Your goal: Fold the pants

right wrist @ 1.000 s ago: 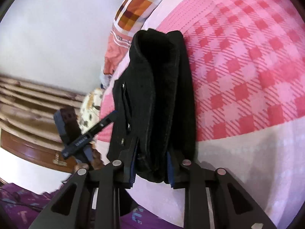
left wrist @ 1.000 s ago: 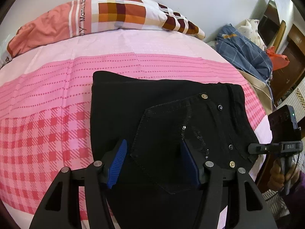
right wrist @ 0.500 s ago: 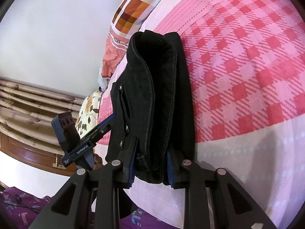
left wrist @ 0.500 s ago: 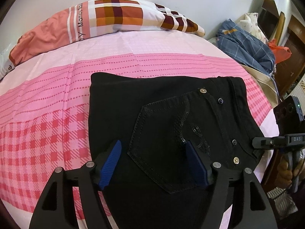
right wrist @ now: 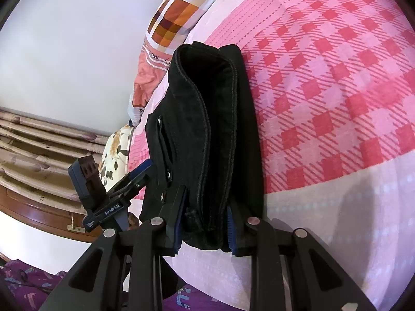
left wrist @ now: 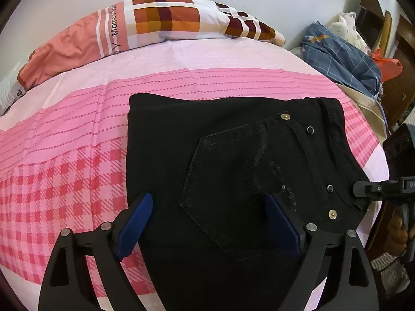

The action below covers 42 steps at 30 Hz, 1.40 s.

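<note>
Black pants [left wrist: 233, 160] lie folded in a thick stack on the pink checked bed, back pocket and metal rivets facing up. My left gripper [left wrist: 207, 217] is open, its blue pads hovering above the near part of the stack. My right gripper [right wrist: 205, 229] is shut on the pants' [right wrist: 212, 129] waistband end, clamping several layers at the bed's edge. The right gripper also shows at the right edge of the left wrist view [left wrist: 363, 189]. The left gripper shows in the right wrist view [right wrist: 137, 176] beside the stack.
A plaid pillow [left wrist: 160, 23] lies at the head of the bed. Blue checked clothes [left wrist: 339, 57] are piled beyond the bed's right side near wooden furniture. A wooden drawer front [right wrist: 39, 207] stands past the bed edge.
My left gripper has drawn back and risen a little from the pants, staying open. My right gripper has kept its clamp on the waistband end, shifting only slightly.
</note>
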Motion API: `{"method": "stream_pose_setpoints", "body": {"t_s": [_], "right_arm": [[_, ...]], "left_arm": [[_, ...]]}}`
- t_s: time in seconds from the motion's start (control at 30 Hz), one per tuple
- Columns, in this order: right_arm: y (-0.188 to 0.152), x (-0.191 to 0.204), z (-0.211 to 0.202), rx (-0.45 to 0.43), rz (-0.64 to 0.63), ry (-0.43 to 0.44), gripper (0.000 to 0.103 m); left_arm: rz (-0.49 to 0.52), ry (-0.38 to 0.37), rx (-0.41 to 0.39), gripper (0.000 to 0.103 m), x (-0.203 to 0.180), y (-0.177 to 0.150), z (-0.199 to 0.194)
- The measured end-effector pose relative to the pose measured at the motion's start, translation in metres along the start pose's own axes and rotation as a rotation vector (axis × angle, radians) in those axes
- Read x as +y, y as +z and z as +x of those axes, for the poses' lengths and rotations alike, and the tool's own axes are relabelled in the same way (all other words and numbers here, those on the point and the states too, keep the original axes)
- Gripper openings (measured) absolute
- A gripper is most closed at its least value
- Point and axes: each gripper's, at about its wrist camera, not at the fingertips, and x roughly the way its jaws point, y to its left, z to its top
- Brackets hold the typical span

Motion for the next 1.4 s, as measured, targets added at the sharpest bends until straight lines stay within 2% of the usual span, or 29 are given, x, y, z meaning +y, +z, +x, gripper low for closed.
{"method": "stream_pose_setpoints", "body": {"t_s": [0.4, 0.53, 0.77, 0.93, 1.0, 1.1, 1.13, 1.23, 1.27, 1.4], "right_arm": [[0.002, 0.003, 0.005, -0.012, 0.007, -0.032, 0.023], [0.004, 0.002, 0.006, -0.012, 0.005, -0.033, 0.023], [0.004, 0.004, 0.007, -0.018, -0.005, -0.050, 0.023], [0.004, 0.003, 0.007, -0.020, 0.000, -0.046, 0.024], [0.003, 0.003, 0.005, -0.036, 0.006, -0.029, 0.029], [0.004, 0.005, -0.003, -0.068, -0.002, -0.037, 0.041], [0.005, 0.009, -0.008, -0.089, -0.030, -0.066, 0.048], [0.010, 0.021, -0.021, -0.128, -0.112, -0.165, 0.080], [0.012, 0.019, -0.023, -0.140, -0.110, -0.171, 0.083], [0.018, -0.004, -0.029, -0.159, -0.030, -0.147, 0.083]], "left_arm": [[0.006, 0.009, -0.003, 0.094, 0.001, -0.002, -0.001], [0.017, 0.069, -0.021, 0.094, 0.007, -0.008, -0.006], [-0.158, 0.029, 0.006, 0.096, 0.062, -0.030, -0.011], [-0.210, 0.050, -0.007, 0.096, 0.087, -0.040, -0.026], [-0.237, 0.048, -0.025, 0.096, 0.095, -0.043, -0.035], [-0.268, -0.053, -0.043, 0.096, 0.107, -0.042, -0.045], [-0.276, -0.100, -0.044, 0.096, 0.110, -0.041, -0.047], [-0.282, -0.176, -0.041, 0.096, 0.111, -0.032, -0.045], [-0.270, -0.211, -0.018, 0.096, 0.109, -0.027, -0.039], [-0.225, -0.265, 0.025, 0.096, 0.097, -0.010, -0.021]]}}
